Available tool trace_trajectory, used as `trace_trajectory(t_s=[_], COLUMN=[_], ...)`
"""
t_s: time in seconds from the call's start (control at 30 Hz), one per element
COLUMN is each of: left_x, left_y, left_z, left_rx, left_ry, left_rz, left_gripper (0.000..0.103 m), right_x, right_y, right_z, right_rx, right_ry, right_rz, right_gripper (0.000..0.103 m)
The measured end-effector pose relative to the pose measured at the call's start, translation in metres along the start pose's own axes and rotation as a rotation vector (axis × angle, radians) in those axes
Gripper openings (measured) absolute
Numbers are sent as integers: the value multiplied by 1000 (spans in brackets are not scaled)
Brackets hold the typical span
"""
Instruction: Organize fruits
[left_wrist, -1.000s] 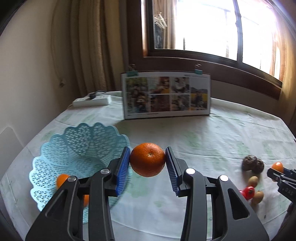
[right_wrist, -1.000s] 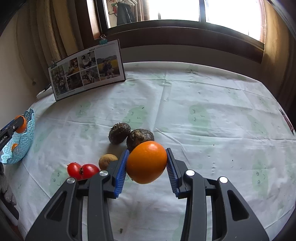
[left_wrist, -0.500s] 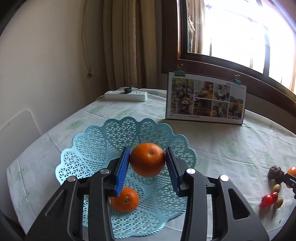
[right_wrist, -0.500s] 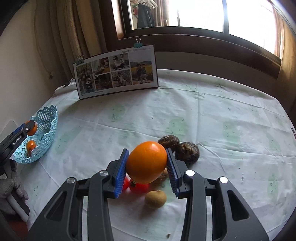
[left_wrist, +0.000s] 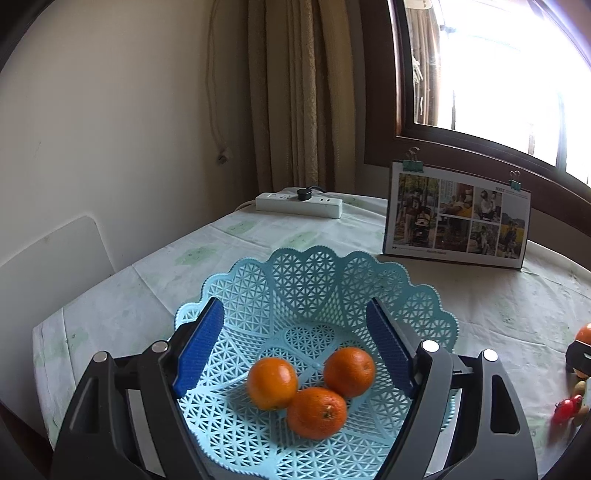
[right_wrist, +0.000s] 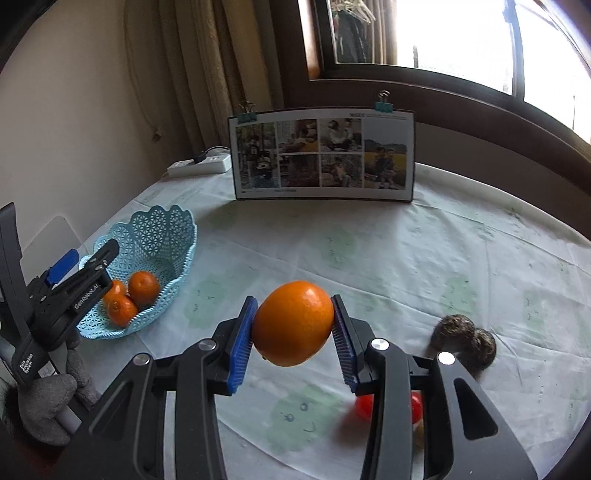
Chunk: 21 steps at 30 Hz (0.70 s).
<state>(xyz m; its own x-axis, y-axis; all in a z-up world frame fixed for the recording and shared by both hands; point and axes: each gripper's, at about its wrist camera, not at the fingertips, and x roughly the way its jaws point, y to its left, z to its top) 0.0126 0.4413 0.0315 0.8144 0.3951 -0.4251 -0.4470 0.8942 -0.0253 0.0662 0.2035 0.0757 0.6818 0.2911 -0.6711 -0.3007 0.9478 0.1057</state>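
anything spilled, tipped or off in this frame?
Nothing stands out. The blue basket sits upright with three oranges inside; the left gripper is open above it. The right gripper holds an orange squarely. The remaining fruit lies on the tablecloth.

A photo board (right_wrist: 323, 155) with two binder clips on its top edge stood upright near the back of the table (right_wrist: 424, 251), whose pale cloth carried faint green prints. A white power strip (left_wrist: 299, 202) lay to the board's left, by the beige curtain (left_wrist: 295, 92). Behind them a dark-framed window (left_wrist: 498, 74) glared with daylight.
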Motion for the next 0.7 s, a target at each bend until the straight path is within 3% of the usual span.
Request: trace_trajectory(t_s=[0.33, 0.7], left_x=[4, 5], left_y=[11, 26], left_z=[-5, -4], left_rx=[-37, -105], left_ry=[-6, -10], left_rz=[7, 30], left_gripper=[85, 88], right_x=[16, 31], right_y=[62, 97], right_z=[26, 43], right_rx=[-94, -139], right_ry=[-21, -53], right_rz=[99, 155], right_gripper=[40, 41])
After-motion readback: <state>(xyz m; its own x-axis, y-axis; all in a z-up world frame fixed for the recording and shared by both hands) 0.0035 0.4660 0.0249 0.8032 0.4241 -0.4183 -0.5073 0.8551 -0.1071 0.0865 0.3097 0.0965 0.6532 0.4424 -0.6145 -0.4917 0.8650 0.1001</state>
